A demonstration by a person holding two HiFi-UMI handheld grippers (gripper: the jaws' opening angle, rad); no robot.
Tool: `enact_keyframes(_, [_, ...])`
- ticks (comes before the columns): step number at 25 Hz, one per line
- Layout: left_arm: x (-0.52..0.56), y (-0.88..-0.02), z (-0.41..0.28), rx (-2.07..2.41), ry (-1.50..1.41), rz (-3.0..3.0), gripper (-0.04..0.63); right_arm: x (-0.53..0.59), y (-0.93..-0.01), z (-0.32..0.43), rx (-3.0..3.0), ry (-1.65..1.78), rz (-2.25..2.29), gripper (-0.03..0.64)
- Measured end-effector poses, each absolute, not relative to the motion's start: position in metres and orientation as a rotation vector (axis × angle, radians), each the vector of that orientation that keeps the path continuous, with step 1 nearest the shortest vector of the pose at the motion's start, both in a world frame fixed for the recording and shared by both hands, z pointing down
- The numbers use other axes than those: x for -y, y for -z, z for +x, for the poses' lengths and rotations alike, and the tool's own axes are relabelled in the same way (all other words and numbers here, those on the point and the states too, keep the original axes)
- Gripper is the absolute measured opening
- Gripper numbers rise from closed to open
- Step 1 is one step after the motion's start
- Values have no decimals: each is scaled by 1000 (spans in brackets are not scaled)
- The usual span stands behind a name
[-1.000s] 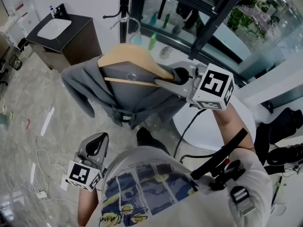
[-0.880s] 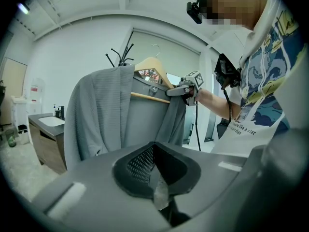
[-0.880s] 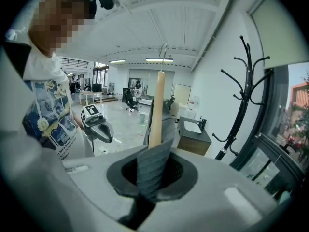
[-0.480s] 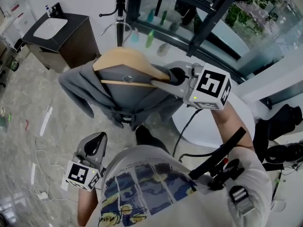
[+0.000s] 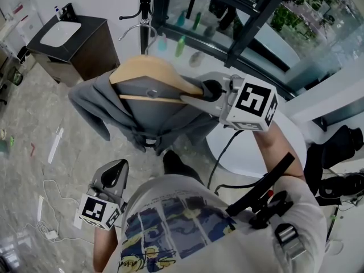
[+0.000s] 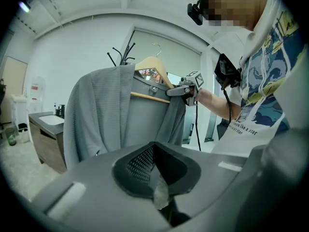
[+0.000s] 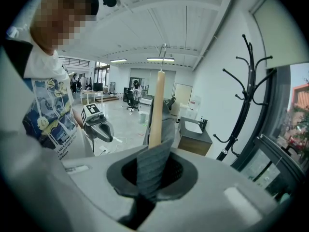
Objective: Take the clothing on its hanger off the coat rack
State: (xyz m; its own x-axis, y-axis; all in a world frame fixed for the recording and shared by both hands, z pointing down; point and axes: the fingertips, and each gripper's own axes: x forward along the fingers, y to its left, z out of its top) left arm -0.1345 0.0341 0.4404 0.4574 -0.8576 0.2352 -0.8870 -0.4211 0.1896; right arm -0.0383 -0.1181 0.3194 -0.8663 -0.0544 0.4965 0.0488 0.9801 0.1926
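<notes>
A grey garment hangs on a wooden hanger that is held up in the air. My right gripper is shut on the hanger's right shoulder, with grey ribbed cloth pinched between its pads. The metal hook sits close to the black coat rack and looks apart from it. In the right gripper view the hook stands free, and the coat rack is off to the right. Low at the left, my left gripper is shut and holds nothing of the garment.
A dark cabinet with a white sink stands at the back left. Behind the rack, a glass wall has bottles on its ledge. A round white table is at the right with black bags beyond it. Cables lie on the marble floor.
The head view has shifted a little. Both grippers and the hanger keep their places.
</notes>
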Motion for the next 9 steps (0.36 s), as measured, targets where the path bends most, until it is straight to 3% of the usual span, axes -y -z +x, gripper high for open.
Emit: enact_keyframes(9, [-36, -444, -133, 1486, -147, 2430, 2, 120, -321, -37, 2600, 278, 10, 18])
